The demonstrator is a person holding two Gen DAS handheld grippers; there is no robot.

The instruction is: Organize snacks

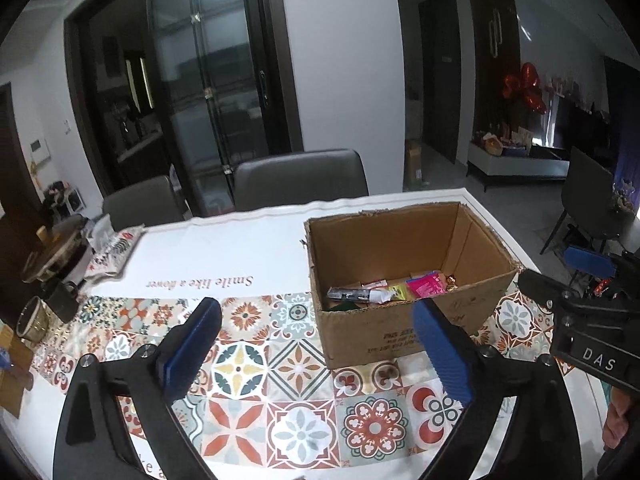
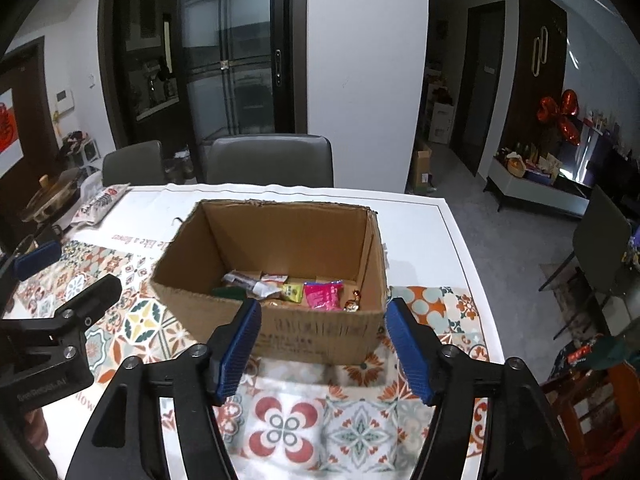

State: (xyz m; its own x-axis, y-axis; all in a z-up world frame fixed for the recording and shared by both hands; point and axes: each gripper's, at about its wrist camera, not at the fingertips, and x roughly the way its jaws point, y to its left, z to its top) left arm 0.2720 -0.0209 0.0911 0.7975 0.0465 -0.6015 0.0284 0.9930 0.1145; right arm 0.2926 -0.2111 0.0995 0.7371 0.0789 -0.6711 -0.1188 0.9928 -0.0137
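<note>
An open cardboard box (image 1: 472, 236) (image 2: 288, 236) stands on the patterned tablecloth. Several snack packets lie on its floor, among them a pink packet (image 1: 426, 284) (image 2: 323, 294), a yellow-green packet (image 2: 291, 292) and a dark wrapper (image 1: 348, 293). My left gripper (image 1: 316, 344) is open over the cloth, to the left of and in front of the box, with nothing between its blue pads. My right gripper (image 2: 324, 344) is open just in front of the box's near wall, also empty. Each gripper shows at the edge of the other's view.
A snack bag (image 1: 116, 248) (image 2: 100, 204), a pot (image 1: 52, 252), a dark mug (image 1: 64, 300) and a glass (image 1: 34, 320) sit at the table's far left. Two grey chairs (image 1: 300, 180) (image 2: 272, 160) stand behind the table. The table's right edge (image 2: 472, 272) drops to the floor.
</note>
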